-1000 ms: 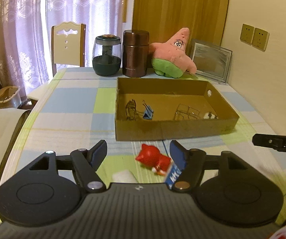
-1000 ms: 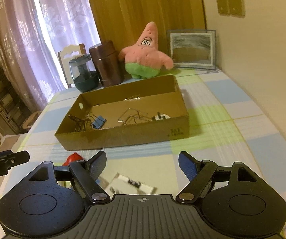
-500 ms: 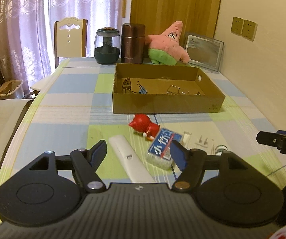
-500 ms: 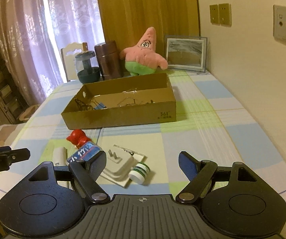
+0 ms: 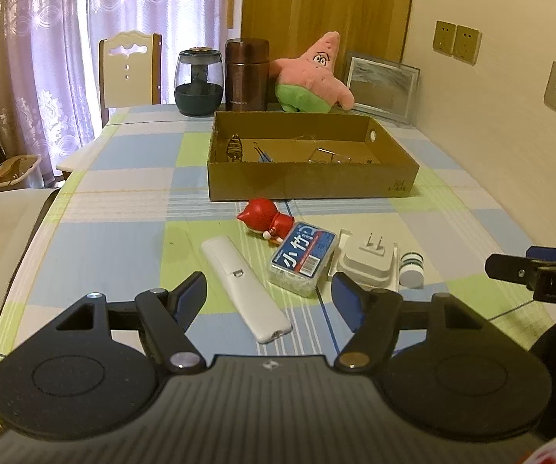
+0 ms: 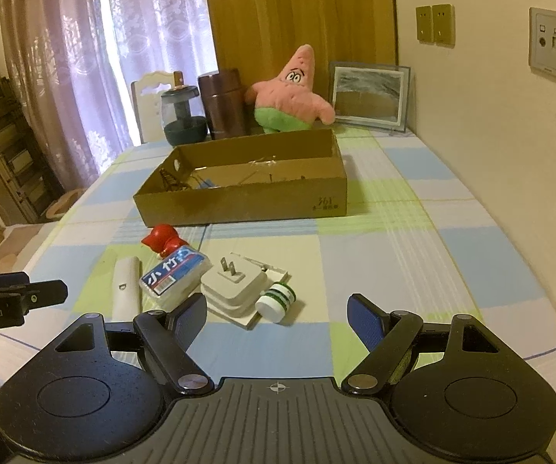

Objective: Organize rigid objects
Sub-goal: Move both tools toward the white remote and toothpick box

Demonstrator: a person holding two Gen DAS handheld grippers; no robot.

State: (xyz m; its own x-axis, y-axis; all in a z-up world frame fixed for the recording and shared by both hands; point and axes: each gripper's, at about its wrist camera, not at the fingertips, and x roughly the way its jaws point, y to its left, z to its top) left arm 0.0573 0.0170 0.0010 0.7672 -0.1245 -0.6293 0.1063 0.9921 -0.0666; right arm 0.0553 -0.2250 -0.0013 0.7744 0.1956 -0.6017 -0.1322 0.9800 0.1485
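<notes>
A row of small items lies on the checked tablecloth in front of a shallow cardboard box (image 5: 309,185) (image 6: 247,208). They are a white remote (image 5: 245,288) (image 6: 126,288), a red cat figurine (image 5: 264,220) (image 6: 164,237), a clear box with a blue label (image 5: 303,257) (image 6: 173,274), a white plug adapter (image 5: 369,257) (image 6: 235,284) on a white tray, and a small white bottle with green bands (image 5: 411,268) (image 6: 276,299). My left gripper (image 5: 269,295) hangs open above the remote's near end. My right gripper (image 6: 277,315) is open too, just short of the bottle, holding nothing.
Binder clips and clear pieces lie inside the box. Behind it stand a dark jar (image 5: 198,83), a brown flask (image 5: 247,75), a pink star plush (image 5: 311,77) and a framed picture (image 5: 382,87). A chair (image 5: 129,71) is at the far side; the wall runs along the right.
Both grippers have pulled back from the box toward the near table edge. The remote, labelled box, adapter and bottle have come fully into view. Jaw openings look unchanged.
</notes>
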